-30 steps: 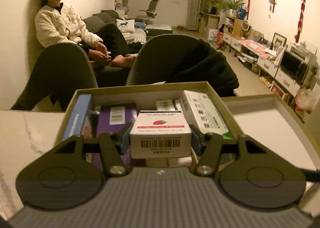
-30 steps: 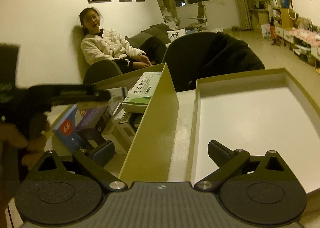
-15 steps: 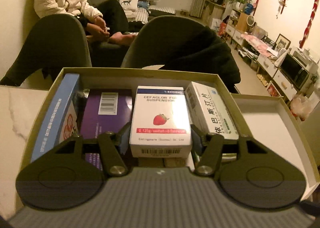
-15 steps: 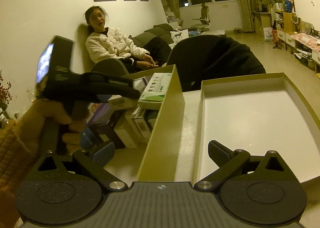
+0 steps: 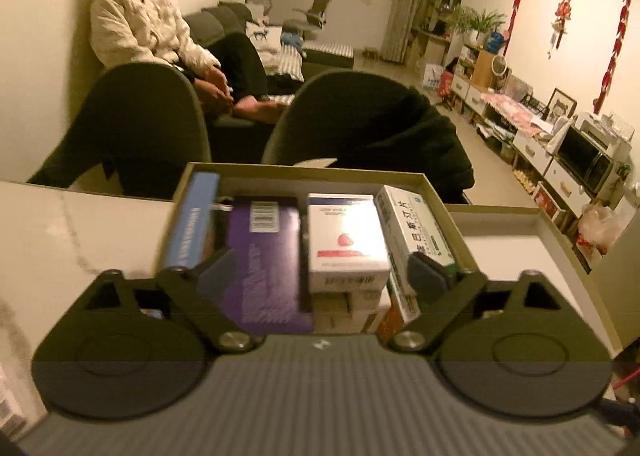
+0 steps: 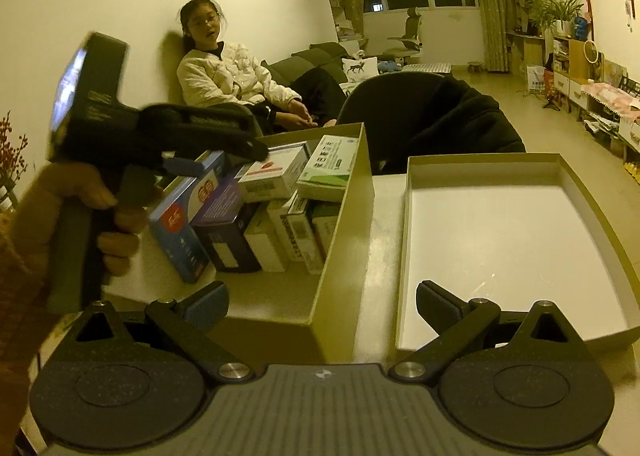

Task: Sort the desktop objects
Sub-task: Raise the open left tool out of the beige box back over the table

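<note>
A tan cardboard tray [image 5: 424,179] holds several medicine boxes: a white strawberry box [image 5: 346,242] on top, a purple box [image 5: 262,256], a blue box [image 5: 192,228] and a white-green box [image 5: 416,232]. My left gripper [image 5: 320,276] is open and empty just above them, jaws on either side of the purple and strawberry boxes. In the right wrist view the same tray [image 6: 344,211] and strawberry box [image 6: 272,173] show, with the left gripper [image 6: 240,143] above. My right gripper [image 6: 322,302] is open and empty, straddling the tray's right wall.
A second tan tray [image 6: 500,163] with a bare white floor sits right of the first, also in the left wrist view [image 5: 536,223]. Both stand on a white marble table [image 5: 80,232]. Two dark chairs [image 5: 152,115] and a seated person [image 5: 140,23] are beyond the far edge.
My left gripper let go of the strawberry box, which now rests on the pile in the tray. The left jaws opened wide and pulled back. My right gripper stayed open.
</note>
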A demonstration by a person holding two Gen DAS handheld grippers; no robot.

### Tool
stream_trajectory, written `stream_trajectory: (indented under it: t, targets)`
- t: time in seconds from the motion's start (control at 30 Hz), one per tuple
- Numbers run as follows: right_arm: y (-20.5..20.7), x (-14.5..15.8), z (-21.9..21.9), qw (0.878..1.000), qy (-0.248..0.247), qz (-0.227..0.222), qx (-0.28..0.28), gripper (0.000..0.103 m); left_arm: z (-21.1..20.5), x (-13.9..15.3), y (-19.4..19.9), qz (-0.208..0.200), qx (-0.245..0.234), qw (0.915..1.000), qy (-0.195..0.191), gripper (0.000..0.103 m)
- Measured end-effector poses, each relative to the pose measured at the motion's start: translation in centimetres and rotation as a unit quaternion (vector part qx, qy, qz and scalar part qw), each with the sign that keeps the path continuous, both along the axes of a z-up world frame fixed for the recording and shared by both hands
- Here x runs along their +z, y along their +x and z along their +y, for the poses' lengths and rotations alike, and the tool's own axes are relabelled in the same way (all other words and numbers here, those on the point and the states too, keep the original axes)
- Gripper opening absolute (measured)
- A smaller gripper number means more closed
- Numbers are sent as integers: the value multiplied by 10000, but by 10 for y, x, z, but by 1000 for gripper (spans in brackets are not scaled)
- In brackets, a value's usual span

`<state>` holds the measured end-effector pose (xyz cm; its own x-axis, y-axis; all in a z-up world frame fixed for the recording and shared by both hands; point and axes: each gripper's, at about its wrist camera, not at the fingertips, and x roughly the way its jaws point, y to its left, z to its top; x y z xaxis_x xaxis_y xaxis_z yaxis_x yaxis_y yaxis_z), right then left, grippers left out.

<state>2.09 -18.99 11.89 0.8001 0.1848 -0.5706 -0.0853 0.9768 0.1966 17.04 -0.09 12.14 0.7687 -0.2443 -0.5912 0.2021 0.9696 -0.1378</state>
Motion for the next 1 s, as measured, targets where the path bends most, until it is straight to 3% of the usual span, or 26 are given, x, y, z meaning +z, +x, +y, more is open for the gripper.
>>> stream_trajectory:
  t: [0.23,0.67,0.87,1.0]
  targets:
    - [-14,-12,35,9988,-281,198,345,102,47,-1,-48,-78,267,9995,-125,103]
    - [-40,-33,101,9903,-803,567,986,102,136,-52,-123,162,1070,9938,-239,103]
    - [-44,-49,134,9821,-1042,783,1358,102,159,-75,-165,11,594,9982,-54,103]
    - [-47,-59,155,9759,-1160,894,1615,102,163,-90,-186,-109,-50,9999,-24,103]
